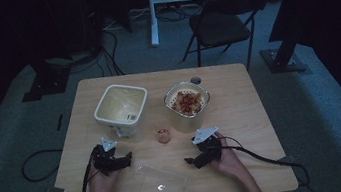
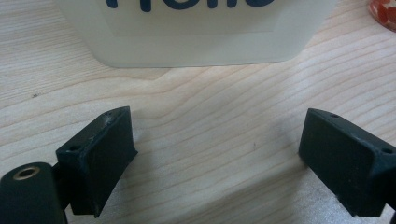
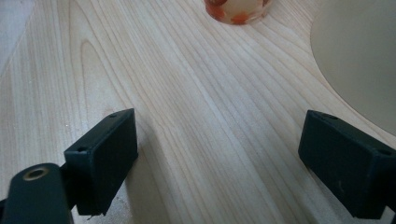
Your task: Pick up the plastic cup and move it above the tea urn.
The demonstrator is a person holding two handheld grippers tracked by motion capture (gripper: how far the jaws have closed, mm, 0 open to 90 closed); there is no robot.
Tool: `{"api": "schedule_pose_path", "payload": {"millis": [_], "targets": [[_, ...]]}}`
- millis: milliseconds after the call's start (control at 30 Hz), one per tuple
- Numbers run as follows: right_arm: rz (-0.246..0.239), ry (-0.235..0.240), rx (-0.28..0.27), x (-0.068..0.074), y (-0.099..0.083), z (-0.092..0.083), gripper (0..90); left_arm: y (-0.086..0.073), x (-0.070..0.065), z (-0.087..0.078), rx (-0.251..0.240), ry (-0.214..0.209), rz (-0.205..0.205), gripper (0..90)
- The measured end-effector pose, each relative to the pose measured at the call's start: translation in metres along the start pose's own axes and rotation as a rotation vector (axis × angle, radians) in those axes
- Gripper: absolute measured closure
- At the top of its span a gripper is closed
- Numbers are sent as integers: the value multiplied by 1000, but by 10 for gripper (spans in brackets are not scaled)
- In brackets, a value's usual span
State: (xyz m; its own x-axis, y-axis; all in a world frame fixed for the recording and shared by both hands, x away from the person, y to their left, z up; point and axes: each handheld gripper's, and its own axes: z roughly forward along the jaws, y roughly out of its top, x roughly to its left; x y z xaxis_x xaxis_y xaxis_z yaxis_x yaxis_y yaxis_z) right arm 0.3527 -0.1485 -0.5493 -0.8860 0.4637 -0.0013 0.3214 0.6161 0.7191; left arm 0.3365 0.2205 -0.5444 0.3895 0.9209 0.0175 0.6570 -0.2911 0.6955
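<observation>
Two grippers (image 1: 127,157) (image 1: 190,161) lie low in the frame, one in each of the person's two hands. Two cream square tubs stand at mid-frame on one wooden table (image 1: 240,101): an empty one (image 1: 120,106) at centre left and one filled with reddish bits (image 1: 187,102) at centre right. One small cup (image 1: 163,135) sits between them, one clear plastic lid (image 1: 158,187) lies at the bottom centre, and one folding chair (image 1: 221,23) stands in the upper right.

high view: dim, dark surround | gripper views: bright, sharp, soft shadows
</observation>
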Motion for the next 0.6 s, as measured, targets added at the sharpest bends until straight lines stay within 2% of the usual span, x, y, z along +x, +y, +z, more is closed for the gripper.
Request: {"api": "schedule_pose_path", "payload": {"millis": [233, 300, 333, 400, 433, 500, 600], "targets": [[2, 0, 1, 0, 0, 0, 116, -1, 3, -4, 5, -26, 27, 165], [1, 0, 1, 0, 0, 0, 116, -1, 4, -7, 12, -27, 27, 279], [1, 0, 1, 0, 0, 0, 116, -1, 5, -8, 15, -29, 28, 279], [2, 0, 1, 0, 0, 0, 116, 1, 5, -11, 37, -38, 41, 336], [2, 0, 1, 0, 0, 0, 116, 1, 6, -13, 37, -50, 41, 339], [1, 0, 0, 0, 0, 0, 116, 2, 7, -18, 25, -110, 20, 362], [3, -1, 0, 0, 0, 0, 116, 3, 3, -29, 6, -148, 22, 370]]}}
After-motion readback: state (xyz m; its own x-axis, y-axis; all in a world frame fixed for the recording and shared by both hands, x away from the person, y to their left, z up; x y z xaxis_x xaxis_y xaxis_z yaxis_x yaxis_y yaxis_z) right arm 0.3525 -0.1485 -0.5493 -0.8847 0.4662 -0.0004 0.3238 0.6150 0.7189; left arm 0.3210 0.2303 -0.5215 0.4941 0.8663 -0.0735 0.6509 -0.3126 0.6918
